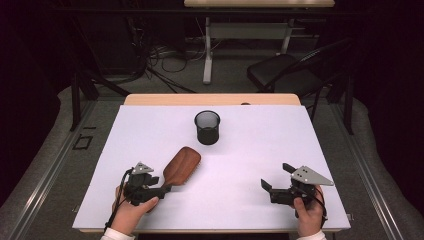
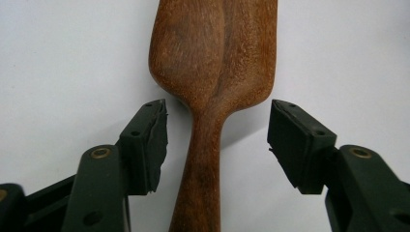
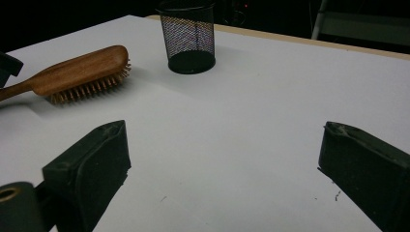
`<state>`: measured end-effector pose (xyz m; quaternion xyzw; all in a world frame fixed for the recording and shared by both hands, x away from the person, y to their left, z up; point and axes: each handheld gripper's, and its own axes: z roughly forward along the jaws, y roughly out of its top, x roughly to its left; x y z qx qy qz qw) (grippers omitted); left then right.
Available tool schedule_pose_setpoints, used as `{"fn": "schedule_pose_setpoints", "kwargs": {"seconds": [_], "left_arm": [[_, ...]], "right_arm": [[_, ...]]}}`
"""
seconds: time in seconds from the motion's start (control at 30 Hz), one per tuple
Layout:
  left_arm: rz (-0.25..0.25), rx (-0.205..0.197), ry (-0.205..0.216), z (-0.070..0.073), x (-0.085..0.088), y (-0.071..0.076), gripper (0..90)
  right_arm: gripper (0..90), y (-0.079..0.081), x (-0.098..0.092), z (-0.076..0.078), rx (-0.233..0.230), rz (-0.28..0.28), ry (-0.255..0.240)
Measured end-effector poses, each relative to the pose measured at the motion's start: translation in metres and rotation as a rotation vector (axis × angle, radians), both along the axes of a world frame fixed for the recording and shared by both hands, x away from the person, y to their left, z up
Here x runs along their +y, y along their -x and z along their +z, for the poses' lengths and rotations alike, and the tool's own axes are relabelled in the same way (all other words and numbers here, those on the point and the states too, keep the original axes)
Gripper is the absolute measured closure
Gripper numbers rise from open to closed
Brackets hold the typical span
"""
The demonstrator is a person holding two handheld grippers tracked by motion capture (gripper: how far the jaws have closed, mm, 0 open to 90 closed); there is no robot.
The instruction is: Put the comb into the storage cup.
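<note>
The hairbrush (image 1: 181, 166) lies on the table (image 1: 250, 150) in the left half, nearer the front edge, bristles down, its handle running toward the front left corner. The mesh cup (image 1: 207, 127) stands upright behind it, near the middle and closer to the back edge, well apart from the brush. The left gripper (image 1: 162, 189) sits at the front left with the handle between its jaws, untouched by either. The right gripper (image 1: 275, 176) rests near the front right corner, nothing between its jaws

Looks like a lab or test room; loose cables (image 1: 165, 62) on grey floor, dark surroundings, white-covered bench (image 1: 250, 150), folding chair (image 1: 285, 70) behind.
</note>
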<state>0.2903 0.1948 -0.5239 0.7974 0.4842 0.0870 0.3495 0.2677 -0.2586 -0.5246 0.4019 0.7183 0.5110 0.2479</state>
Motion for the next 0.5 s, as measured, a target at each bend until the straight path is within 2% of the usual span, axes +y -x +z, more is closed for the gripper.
{"fn": "schedule_pose_setpoints", "kwargs": {"seconds": [0.27,0.5], "left_arm": [[0.008,0.000,-0.012,-0.0013,0.0041,-0.0030,34.9],[-0.016,-0.023,-0.023,-0.0014,0.0042,-0.0041,34.8]], "right_arm": [[3.9,-0.0002,0.0002,-0.0002,0.002,0.002,0.002],[4.0,-0.0002,0.0001,-0.0002,0.003,0.001,0.002]]}}
